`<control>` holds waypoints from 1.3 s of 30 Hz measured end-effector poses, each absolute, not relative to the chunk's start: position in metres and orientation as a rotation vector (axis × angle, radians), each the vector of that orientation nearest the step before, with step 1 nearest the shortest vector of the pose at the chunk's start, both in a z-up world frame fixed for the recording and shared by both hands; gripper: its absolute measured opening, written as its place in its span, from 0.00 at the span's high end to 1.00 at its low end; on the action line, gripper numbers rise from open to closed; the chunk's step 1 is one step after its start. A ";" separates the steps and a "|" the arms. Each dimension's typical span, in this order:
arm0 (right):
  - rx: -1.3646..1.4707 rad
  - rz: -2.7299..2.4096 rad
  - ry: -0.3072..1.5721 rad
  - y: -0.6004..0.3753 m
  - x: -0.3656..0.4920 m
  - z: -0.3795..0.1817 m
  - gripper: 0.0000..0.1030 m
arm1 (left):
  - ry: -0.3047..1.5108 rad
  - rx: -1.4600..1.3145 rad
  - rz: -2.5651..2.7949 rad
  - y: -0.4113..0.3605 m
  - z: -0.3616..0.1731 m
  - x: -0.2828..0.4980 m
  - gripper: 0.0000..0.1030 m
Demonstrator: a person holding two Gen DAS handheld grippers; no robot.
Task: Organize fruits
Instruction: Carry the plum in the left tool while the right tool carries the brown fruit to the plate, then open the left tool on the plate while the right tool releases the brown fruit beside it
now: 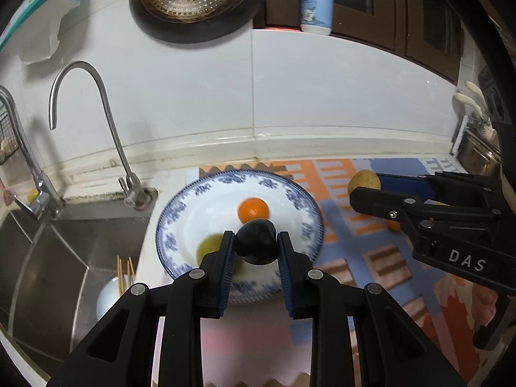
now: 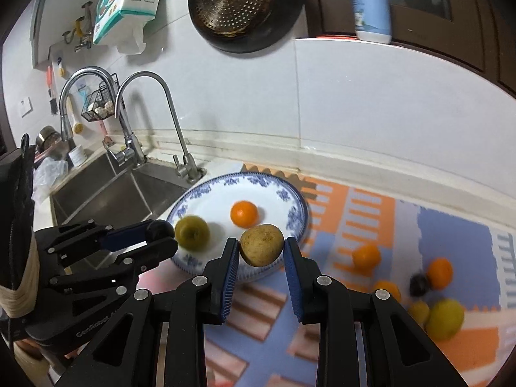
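You are pinching a dark plum (image 1: pixel 256 242) in the left gripper (image 1: pixel 254 258) and a brown fruit (image 2: pixel 262 245) in the right gripper (image 2: pixel 262 261), both poised above the plate (image 2: pixel 290 200), ready for release beside the orange (image 2: pixel 244 213).

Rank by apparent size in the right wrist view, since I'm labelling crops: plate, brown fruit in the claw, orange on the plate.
1. Plate.
2. Brown fruit, though nearness to the camera inflates it.
3. Orange.
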State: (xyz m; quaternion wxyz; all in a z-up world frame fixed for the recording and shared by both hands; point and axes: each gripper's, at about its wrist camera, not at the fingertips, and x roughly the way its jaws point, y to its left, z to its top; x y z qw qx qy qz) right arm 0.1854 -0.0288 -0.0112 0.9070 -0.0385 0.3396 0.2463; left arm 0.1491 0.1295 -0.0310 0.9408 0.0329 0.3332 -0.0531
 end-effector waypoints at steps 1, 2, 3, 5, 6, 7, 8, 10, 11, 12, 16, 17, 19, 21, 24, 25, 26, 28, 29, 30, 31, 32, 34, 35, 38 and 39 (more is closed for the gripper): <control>-0.082 0.513 0.704 -0.026 0.191 -0.012 0.71 | 0.684 0.070 -0.105 0.132 -0.031 0.154 0.75; -0.087 0.514 0.710 -0.023 0.197 -0.013 0.71 | 0.688 0.071 -0.108 0.134 -0.031 0.160 0.75; -0.090 0.514 0.722 -0.019 0.205 -0.015 0.71 | 0.696 0.071 -0.109 0.137 -0.032 0.166 0.75; -0.091 0.516 0.740 -0.013 0.216 -0.018 0.71 | 0.720 0.074 -0.108 0.141 -0.034 0.180 0.75; -0.092 0.516 0.758 -0.010 0.223 -0.022 0.71 | 0.734 0.070 -0.110 0.144 -0.037 0.188 0.75; -0.086 0.518 0.778 -0.007 0.231 -0.026 0.71 | 0.748 0.070 -0.105 0.146 -0.039 0.193 0.75; -0.080 0.520 0.798 -0.006 0.236 -0.030 0.71 | 0.767 0.069 -0.107 0.148 -0.042 0.199 0.75; -0.070 0.530 0.843 -0.001 0.249 -0.041 0.71 | 0.797 0.060 -0.106 0.153 -0.048 0.211 0.75; -0.071 0.528 0.857 0.000 0.252 -0.045 0.71 | 0.811 0.057 -0.105 0.155 -0.050 0.216 0.75; -0.076 0.528 0.875 0.003 0.257 -0.051 0.71 | 0.831 0.050 -0.108 0.157 -0.053 0.223 0.75; -0.083 0.520 0.922 0.009 0.268 -0.066 0.71 | 0.885 0.043 -0.102 0.160 -0.065 0.238 0.75; -0.083 0.519 0.929 0.010 0.270 -0.069 0.71 | 0.897 0.043 -0.104 0.160 -0.068 0.241 0.75; -0.080 0.519 0.946 0.013 0.274 -0.074 0.71 | 0.933 0.040 -0.100 0.161 -0.075 0.249 0.75; -0.075 0.517 0.965 0.013 0.276 -0.079 0.71 | 0.949 0.030 -0.103 0.162 -0.079 0.252 0.75; -0.071 0.513 0.972 0.014 0.278 -0.081 0.71 | 0.951 0.031 -0.104 0.161 -0.080 0.253 0.75; -0.071 0.515 0.972 0.014 0.278 -0.081 0.71 | 0.952 0.030 -0.106 0.161 -0.081 0.253 0.75; -0.069 0.516 0.970 0.013 0.278 -0.080 0.71 | 0.954 0.028 -0.109 0.161 -0.080 0.253 0.74; -0.073 0.519 0.970 0.014 0.278 -0.080 0.70 | 0.957 0.027 -0.109 0.161 -0.081 0.253 0.70; -0.074 0.518 0.967 0.014 0.278 -0.080 0.69 | 0.955 0.027 -0.105 0.161 -0.081 0.253 0.68; -0.076 0.515 0.962 0.014 0.277 -0.079 0.65 | 0.953 0.027 -0.102 0.161 -0.081 0.253 0.65; -0.078 0.513 0.956 0.014 0.277 -0.078 0.64 | 0.955 0.026 -0.101 0.161 -0.081 0.252 0.65; -0.082 0.509 0.952 0.014 0.275 -0.077 0.64 | 0.954 0.027 -0.100 0.161 -0.080 0.251 0.65; -0.088 0.508 0.943 0.012 0.271 -0.073 0.64 | 0.943 0.031 -0.102 0.160 -0.077 0.246 0.65; -0.091 0.507 0.934 0.012 0.268 -0.071 0.64 | 0.935 0.032 -0.102 0.159 -0.074 0.242 0.65; -0.096 0.505 0.903 0.008 0.259 -0.062 0.64 | 0.915 0.030 -0.105 0.156 -0.065 0.232 0.65; -0.096 0.506 0.891 0.006 0.255 -0.058 0.64 | 0.905 0.032 -0.109 0.154 -0.061 0.228 0.65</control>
